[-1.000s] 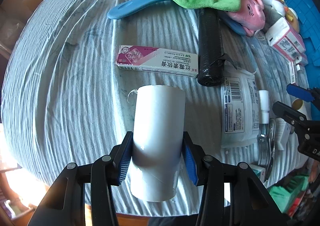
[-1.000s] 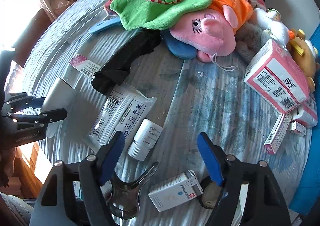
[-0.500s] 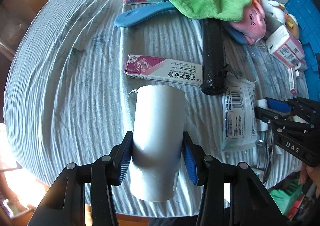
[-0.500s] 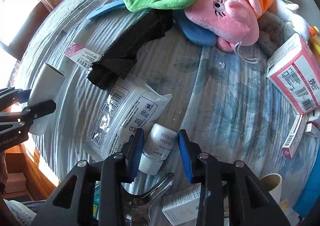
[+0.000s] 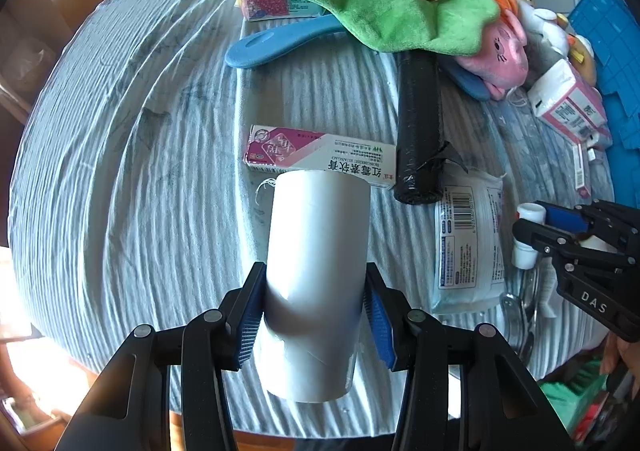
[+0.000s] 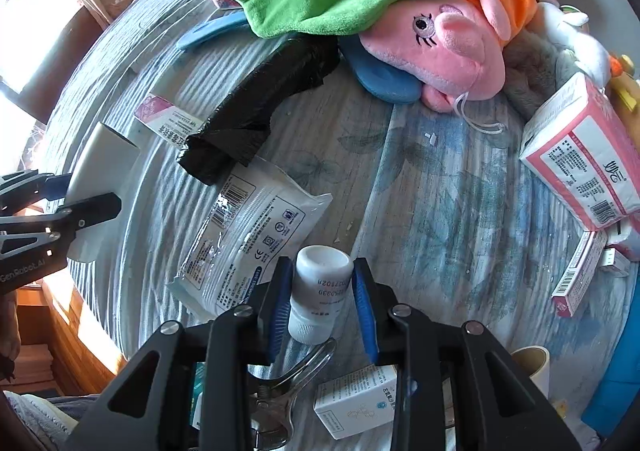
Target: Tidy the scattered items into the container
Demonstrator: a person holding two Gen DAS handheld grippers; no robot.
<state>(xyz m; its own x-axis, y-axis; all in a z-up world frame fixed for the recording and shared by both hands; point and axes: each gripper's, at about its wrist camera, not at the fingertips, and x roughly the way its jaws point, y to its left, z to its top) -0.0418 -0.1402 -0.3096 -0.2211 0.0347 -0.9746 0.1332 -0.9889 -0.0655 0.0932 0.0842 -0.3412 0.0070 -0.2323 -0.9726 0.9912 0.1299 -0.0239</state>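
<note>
Left gripper (image 5: pixel 314 311): clamped across the middle of a white tube (image 5: pixel 316 271), carried lengthwise, just short of the ointment box (image 5: pixel 320 155); presumably for carrying to the blue container (image 5: pixel 604 51), far right of that box. Right gripper (image 6: pixel 320 299): pads closed on a small white bottle (image 6: pixel 320 291), right of the box past the sealed white pouch (image 6: pixel 248 239); seemingly gripped for lifting.

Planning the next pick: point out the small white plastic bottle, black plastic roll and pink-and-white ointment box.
Small white plastic bottle (image 6: pixel 320 291), right wrist, body.
Black plastic roll (image 5: pixel 418 123), left wrist, midsection.
Pink-and-white ointment box (image 5: pixel 316 151), left wrist, top face.
</note>
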